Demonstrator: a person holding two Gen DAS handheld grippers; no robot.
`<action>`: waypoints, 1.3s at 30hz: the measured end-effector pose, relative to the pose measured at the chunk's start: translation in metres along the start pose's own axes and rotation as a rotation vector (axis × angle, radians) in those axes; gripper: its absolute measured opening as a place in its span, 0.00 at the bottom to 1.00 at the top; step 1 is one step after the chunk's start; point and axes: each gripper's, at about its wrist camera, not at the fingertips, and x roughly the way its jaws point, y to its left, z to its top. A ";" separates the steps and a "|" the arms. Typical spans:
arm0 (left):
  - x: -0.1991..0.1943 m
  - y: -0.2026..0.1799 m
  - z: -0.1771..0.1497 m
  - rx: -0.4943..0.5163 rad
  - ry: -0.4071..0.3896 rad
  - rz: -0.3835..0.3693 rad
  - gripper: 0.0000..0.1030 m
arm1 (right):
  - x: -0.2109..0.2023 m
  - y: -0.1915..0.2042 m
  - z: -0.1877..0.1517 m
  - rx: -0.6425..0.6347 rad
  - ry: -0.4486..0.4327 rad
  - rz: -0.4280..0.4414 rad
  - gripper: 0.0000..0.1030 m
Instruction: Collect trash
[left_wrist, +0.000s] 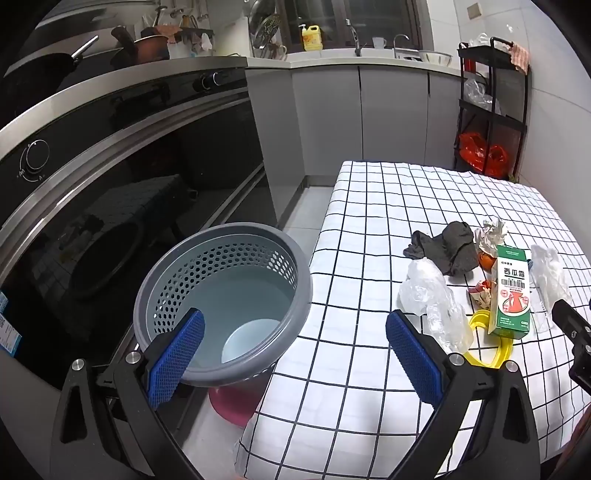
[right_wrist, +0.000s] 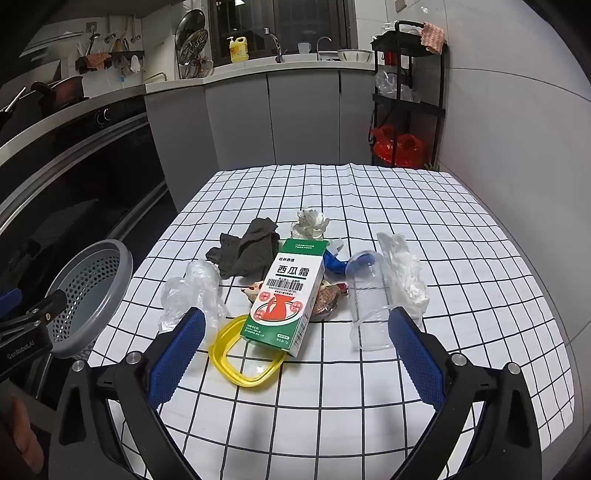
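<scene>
Kitchen scene with a desk (right_wrist: 369, 387) covered by a white cloth ruled in a black grid. The left claw (left_wrist: 295, 350) stands wide open and holds nothing, one blue pad in front of the grey perforated basket (left_wrist: 184, 280), the other over the desk edge. The basket stands just beside the desk's left edge, above a red base (left_wrist: 229, 406) on the pale tiled floor; a pale round object (left_wrist: 251, 341) lies at its bottom. The right claw (right_wrist: 295, 350) is likewise spread wide and empty, above the near part of the desk, facing the trash.

The trash lies clustered mid-desk: a green-and-white carton (right_wrist: 284, 295) leaning over a yellow plastic ring (right_wrist: 221, 354), a dark grey rag (right_wrist: 247, 251) behind it, a crumpled clear bag (right_wrist: 188, 291) at left, a clear plastic cup (right_wrist: 369, 295) lying on its side at right with crumpled film (right_wrist: 402, 273) touching it, a ball of white paper (right_wrist: 312, 223) at the rear, and a blue scrap (right_wrist: 334, 266) and reddish wrappers (right_wrist: 328, 295) beside the carton.

Along the left wall runs a steel-trimmed black oven front (left_wrist: 129, 184) with dials. The rear counter (right_wrist: 258, 64) carries a yellow detergent bottle (right_wrist: 238, 48), a tap and a bowl above grey cabinets (right_wrist: 277, 118). A black shelf cart (right_wrist: 406, 96) in the right corner holds red bags (right_wrist: 397, 146).
</scene>
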 end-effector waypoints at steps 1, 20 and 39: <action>0.000 0.000 0.000 0.005 -0.003 0.004 0.94 | 0.001 -0.003 0.000 0.000 -0.001 0.000 0.92; 0.000 -0.001 0.000 0.006 0.003 0.005 0.94 | 0.002 -0.004 0.000 0.003 -0.001 0.004 0.92; 0.001 0.000 -0.002 0.008 0.004 0.006 0.94 | 0.002 -0.004 0.000 0.007 -0.001 0.008 0.92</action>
